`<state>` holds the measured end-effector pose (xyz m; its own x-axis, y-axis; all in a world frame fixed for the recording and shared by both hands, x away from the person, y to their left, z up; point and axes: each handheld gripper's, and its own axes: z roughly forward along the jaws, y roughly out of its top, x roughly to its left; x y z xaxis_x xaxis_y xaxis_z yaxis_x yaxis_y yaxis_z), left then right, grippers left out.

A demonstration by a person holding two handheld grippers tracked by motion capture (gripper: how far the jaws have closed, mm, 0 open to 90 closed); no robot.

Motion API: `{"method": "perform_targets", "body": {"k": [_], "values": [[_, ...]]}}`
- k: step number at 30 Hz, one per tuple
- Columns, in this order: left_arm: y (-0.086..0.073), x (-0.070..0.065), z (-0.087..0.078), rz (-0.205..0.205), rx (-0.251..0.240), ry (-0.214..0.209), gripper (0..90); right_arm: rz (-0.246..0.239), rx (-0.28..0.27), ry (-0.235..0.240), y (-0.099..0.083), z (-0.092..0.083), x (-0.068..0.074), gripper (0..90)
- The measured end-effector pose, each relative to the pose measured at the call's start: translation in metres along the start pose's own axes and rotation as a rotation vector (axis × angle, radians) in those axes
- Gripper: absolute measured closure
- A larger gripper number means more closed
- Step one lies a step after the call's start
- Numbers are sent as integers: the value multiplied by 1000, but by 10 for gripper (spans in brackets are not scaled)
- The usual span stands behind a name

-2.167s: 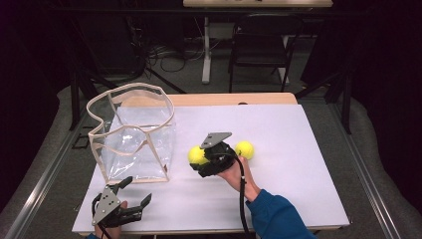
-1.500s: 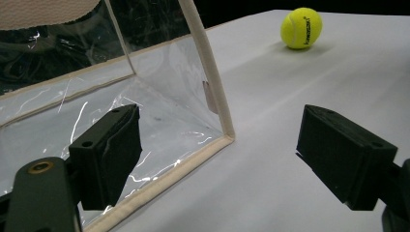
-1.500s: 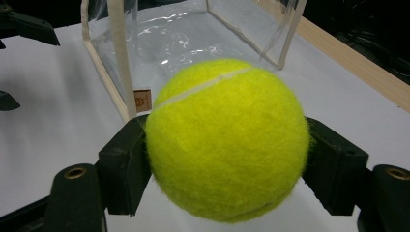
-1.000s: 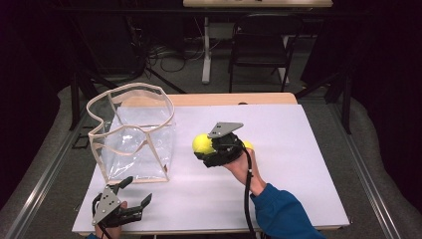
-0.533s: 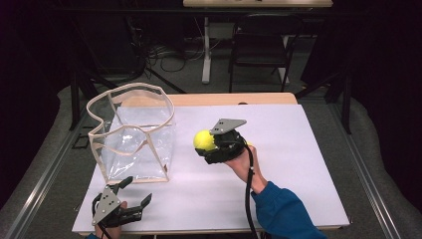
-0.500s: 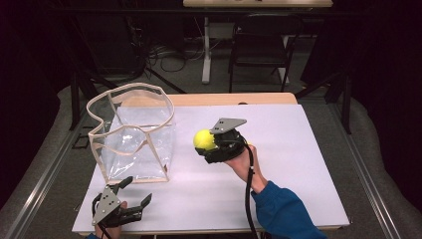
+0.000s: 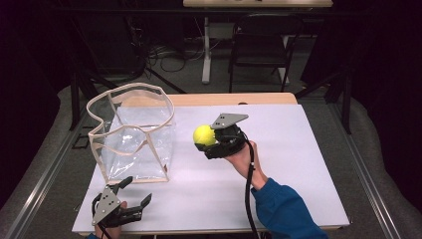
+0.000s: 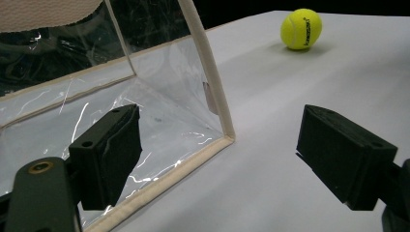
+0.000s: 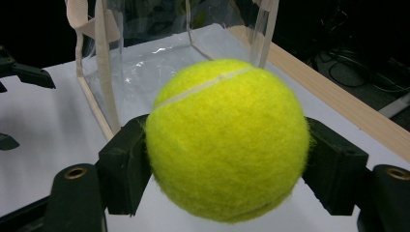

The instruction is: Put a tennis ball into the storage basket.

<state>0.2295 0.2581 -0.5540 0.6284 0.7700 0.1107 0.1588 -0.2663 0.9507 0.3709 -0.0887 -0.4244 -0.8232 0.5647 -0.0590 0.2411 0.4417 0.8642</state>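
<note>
One tennis ball [image 8: 300, 28] loose — clear bag [image 7: 134, 137] just beside.

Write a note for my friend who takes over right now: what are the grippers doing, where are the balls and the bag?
Right gripper: shut on a tennis ball, lifted off the table, facing the clear bag.
Left gripper: open, holding nothing, low at the near table edge beside the bag's corner.
Second tennis ball: lying on the table, apart from the bag.
Done: one ball picked up.
Left: probably drop it into the upright, open bag, then fetch the second ball.
</note>
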Motion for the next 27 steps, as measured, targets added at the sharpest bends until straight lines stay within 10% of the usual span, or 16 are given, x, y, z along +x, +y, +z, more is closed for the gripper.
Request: {"method": "perform_targets", "body": {"k": [27], "values": [[0, 0, 0, -7, -1, -2, 158, 7, -28, 10, 18, -3, -8, 262]]}}
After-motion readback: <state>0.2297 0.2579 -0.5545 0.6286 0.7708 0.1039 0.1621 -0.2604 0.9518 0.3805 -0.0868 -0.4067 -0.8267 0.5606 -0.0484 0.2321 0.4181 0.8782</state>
